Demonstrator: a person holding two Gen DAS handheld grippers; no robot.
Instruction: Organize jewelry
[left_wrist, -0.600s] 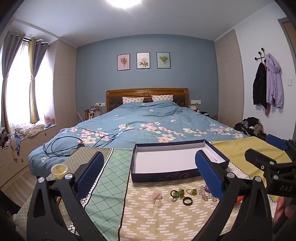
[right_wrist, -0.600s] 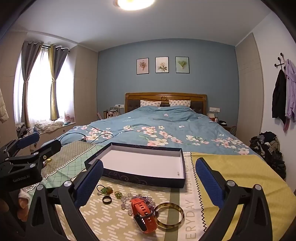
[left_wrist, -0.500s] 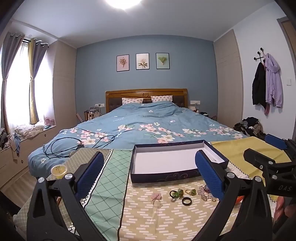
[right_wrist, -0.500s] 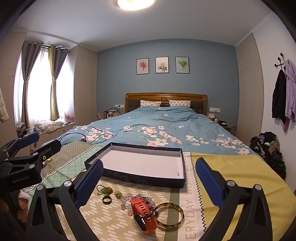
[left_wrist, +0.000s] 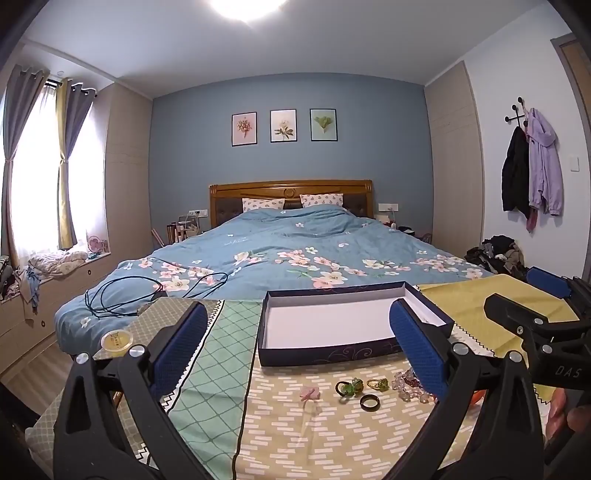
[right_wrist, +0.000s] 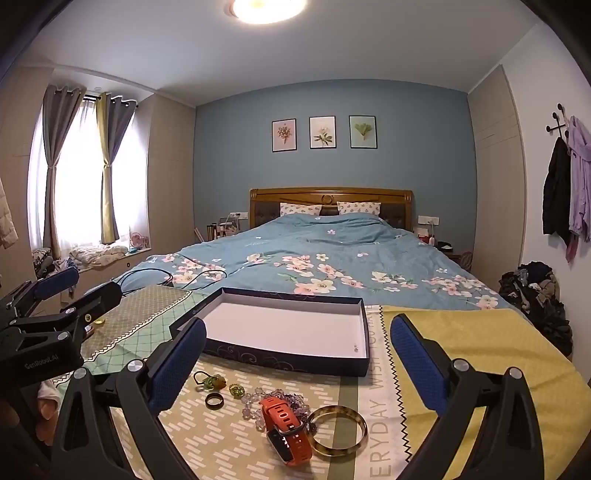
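Observation:
A shallow dark-blue box with a white inside lies empty on the patterned cloth. In front of it lie jewelry pieces: a pink flower pin, a green-stone ring, a gold ring, a black ring, a clear bead bracelet, an orange watch and an amber bangle. My left gripper is open and empty above the cloth. My right gripper is open and empty over the jewelry.
A small yellow lidded cup sits at the table's left edge. A bed with a blue floral cover and a black cable lies behind the table. Clothes are piled on the floor at the right.
Both grippers have stayed almost still; the left view has drifted very slightly. Nothing was picked up or moved.

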